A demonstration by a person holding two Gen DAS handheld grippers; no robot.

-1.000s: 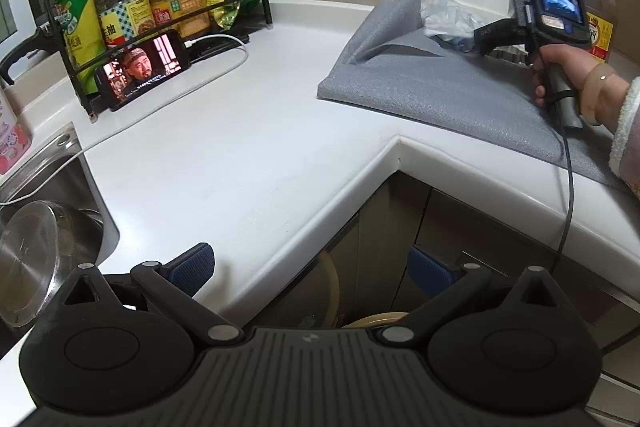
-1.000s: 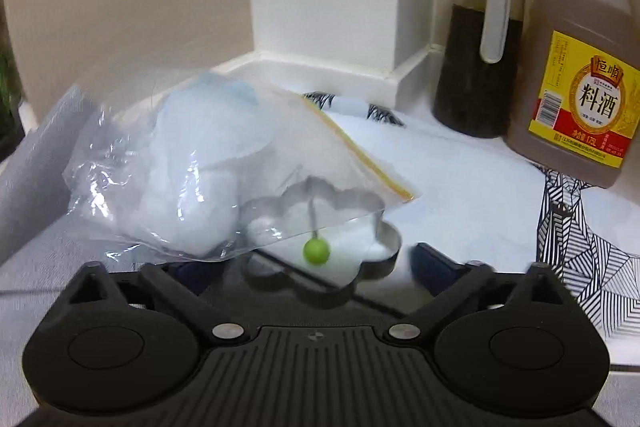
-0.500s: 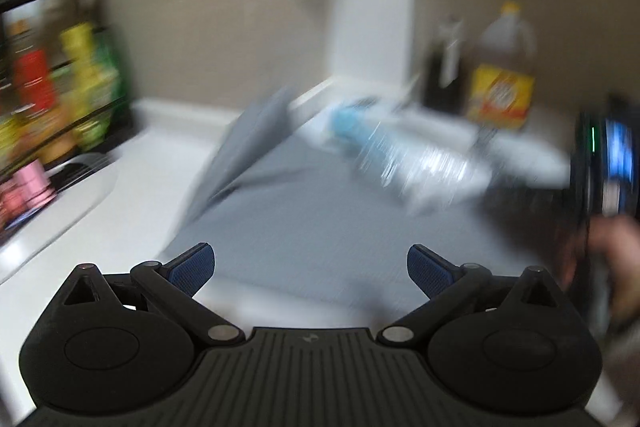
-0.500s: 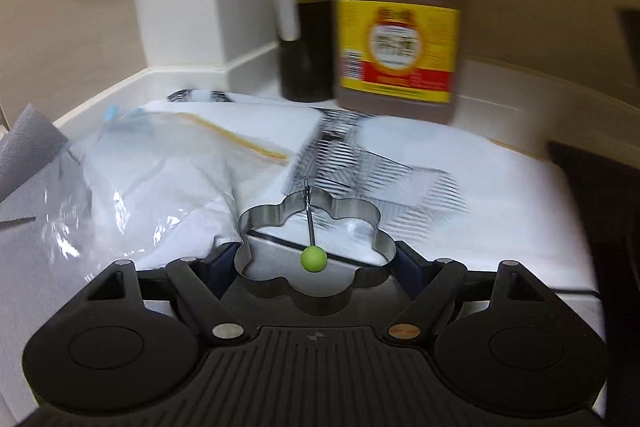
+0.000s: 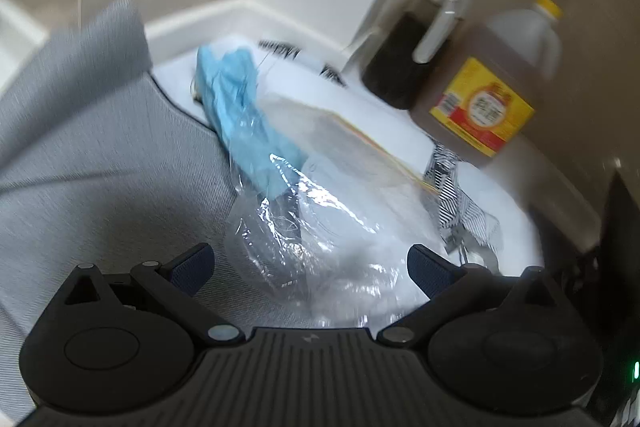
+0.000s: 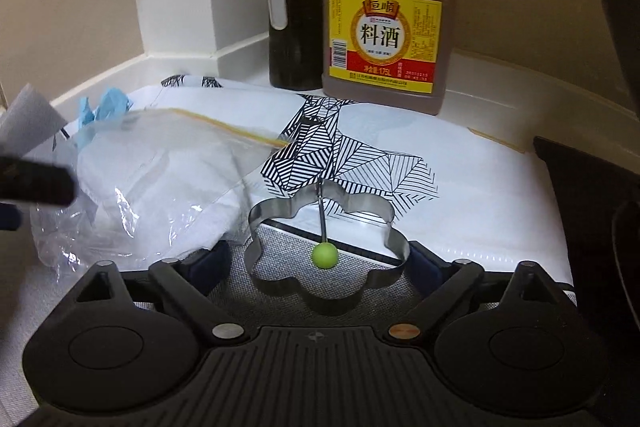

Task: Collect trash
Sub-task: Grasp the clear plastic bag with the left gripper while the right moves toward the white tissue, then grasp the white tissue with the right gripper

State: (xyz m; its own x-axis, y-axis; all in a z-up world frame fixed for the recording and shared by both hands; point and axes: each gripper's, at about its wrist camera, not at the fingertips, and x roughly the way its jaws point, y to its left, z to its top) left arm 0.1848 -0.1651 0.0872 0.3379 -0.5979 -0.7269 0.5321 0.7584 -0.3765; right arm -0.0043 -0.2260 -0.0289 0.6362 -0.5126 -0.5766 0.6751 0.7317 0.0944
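Left wrist view: I'm bringing left gripper (image 5: 310,261), jaws wide, around clear zip bag (image 5: 320,211). Right gripper (image 6: 320,259) just widening around flower-shaped egg ring (image 6: 326,247). Slippery film risking slipping out.

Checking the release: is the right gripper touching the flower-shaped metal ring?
Cannot tell. Right wrist view: the right gripper, jaws just opened, clears the metal ring on one side; the other hides any gap.
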